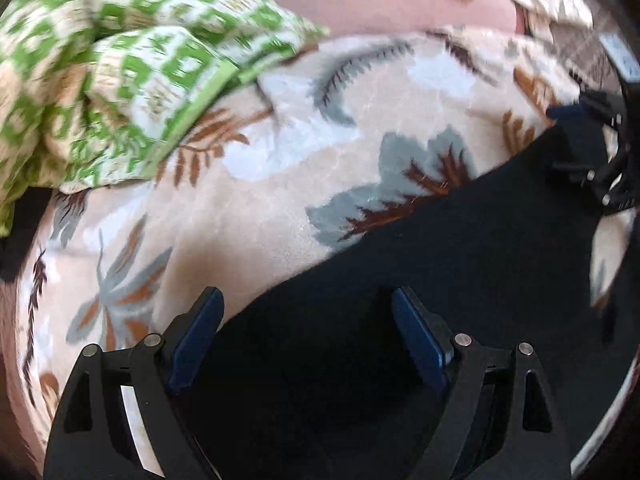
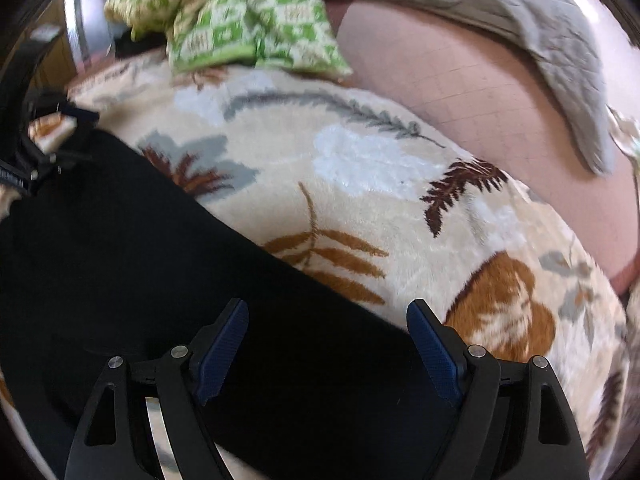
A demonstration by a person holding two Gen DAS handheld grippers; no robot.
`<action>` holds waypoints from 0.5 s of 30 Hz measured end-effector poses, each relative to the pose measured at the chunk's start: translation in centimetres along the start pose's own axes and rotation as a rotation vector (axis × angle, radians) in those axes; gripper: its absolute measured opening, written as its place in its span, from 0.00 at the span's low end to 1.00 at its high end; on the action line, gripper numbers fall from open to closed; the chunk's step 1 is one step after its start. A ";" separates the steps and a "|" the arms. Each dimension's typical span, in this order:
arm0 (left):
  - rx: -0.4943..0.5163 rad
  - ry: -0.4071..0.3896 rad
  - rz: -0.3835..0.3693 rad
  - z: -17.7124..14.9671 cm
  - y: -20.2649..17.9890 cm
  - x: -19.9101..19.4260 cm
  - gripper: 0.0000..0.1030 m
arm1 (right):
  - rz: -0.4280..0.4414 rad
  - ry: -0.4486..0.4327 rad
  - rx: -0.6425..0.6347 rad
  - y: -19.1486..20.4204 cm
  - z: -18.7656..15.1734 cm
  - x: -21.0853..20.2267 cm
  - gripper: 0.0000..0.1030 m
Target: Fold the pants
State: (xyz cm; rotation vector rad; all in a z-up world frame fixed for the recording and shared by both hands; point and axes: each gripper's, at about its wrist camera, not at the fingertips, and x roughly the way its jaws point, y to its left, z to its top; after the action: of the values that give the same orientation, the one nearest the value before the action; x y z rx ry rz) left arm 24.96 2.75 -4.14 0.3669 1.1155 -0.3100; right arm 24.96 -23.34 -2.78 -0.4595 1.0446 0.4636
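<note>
Left wrist view, foreground: the left gripper [image 1: 307, 300] points steeply down, its blue-padded fingers [image 1: 198, 340] spread wide with nothing between them. Directly beneath lie the black pants [image 1: 420, 280], spread flat over a plush leaf-print blanket [image 1: 248, 208]; whether the fingertips touch the cloth cannot be told. The visible edge of the pants runs diagonally from lower left to upper right.

Right wrist view, foreground: the right gripper [image 2: 328, 312] also points steeply down, jaws wide apart and gripping nothing. Its left finger [image 2: 222, 348] is over the pants [image 2: 140, 260]; its right finger is at the border where the black fabric meets the blanket [image 2: 360, 168].

Middle distance: each gripper appears at the edge of the other's view, the right gripper [image 1: 576, 140] at the far right rim, the left gripper [image 2: 52, 136] at the far left rim. Both sit at the far edge of the pants.

Background: a crumpled green-and-white patterned cloth [image 1: 132, 72] rests on the far end of the blanket, also seen from the right wrist [image 2: 240, 28]. Beyond it lies a pink sheet [image 2: 472, 96] with a faint grid, and on it a grey quilted cover [image 2: 520, 20]. Both views are slightly motion-blurred.
</note>
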 end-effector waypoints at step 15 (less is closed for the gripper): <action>-0.054 -0.182 -0.073 -3.3 -1.3 -7.0 0.03 | -0.084 -0.172 -0.002 3.0 -3.2 -8.7 0.03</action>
State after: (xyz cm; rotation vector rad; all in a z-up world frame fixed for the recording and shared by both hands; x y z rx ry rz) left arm 18.92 3.37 0.76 0.2454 0.9581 -0.3691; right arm 17.31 -23.90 3.21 -0.4554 0.8556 0.4217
